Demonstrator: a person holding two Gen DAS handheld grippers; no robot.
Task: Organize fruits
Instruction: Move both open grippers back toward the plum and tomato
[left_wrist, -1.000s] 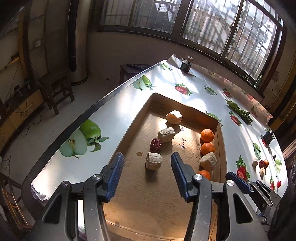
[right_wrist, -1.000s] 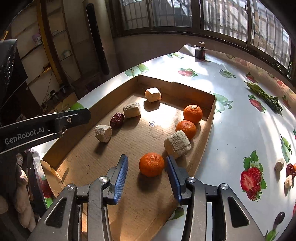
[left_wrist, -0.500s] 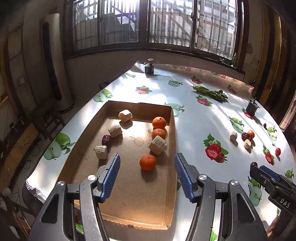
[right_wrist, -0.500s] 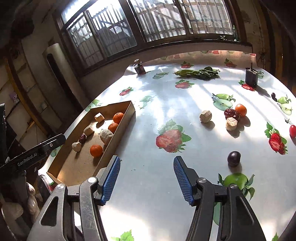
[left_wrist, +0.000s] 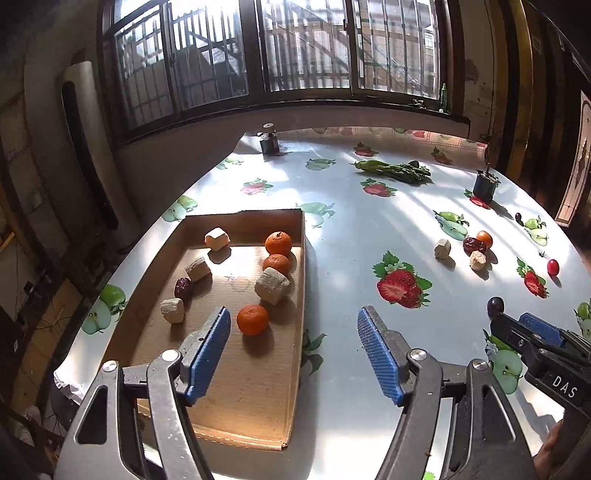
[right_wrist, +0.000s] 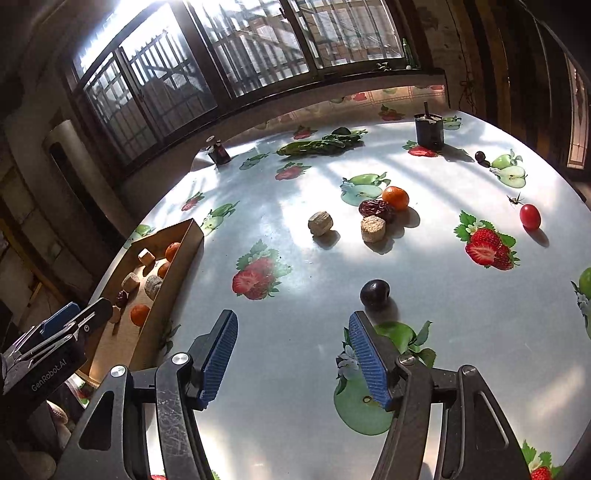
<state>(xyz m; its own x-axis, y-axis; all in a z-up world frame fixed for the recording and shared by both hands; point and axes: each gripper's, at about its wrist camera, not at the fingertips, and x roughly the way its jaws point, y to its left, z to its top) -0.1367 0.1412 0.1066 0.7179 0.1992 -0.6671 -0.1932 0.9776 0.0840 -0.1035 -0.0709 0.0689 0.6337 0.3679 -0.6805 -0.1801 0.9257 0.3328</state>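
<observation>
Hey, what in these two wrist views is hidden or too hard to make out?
- Right wrist view: the cardboard box interior is partly hidden by its near wall and the left gripper.
- Left wrist view: the right gripper fingers overlap, opening unclear.
- Right wrist view: small dark object by the printed apple, too small to identify.

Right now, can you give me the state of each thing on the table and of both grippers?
left gripper: open, empty.
right gripper: open, empty.
cardboard tray: open-topped, holds three oranges, four pale chunks, one date.
dark plum: loose on table, just ahead of the right fingers.
red cherry tomato: loose on table.
</observation>
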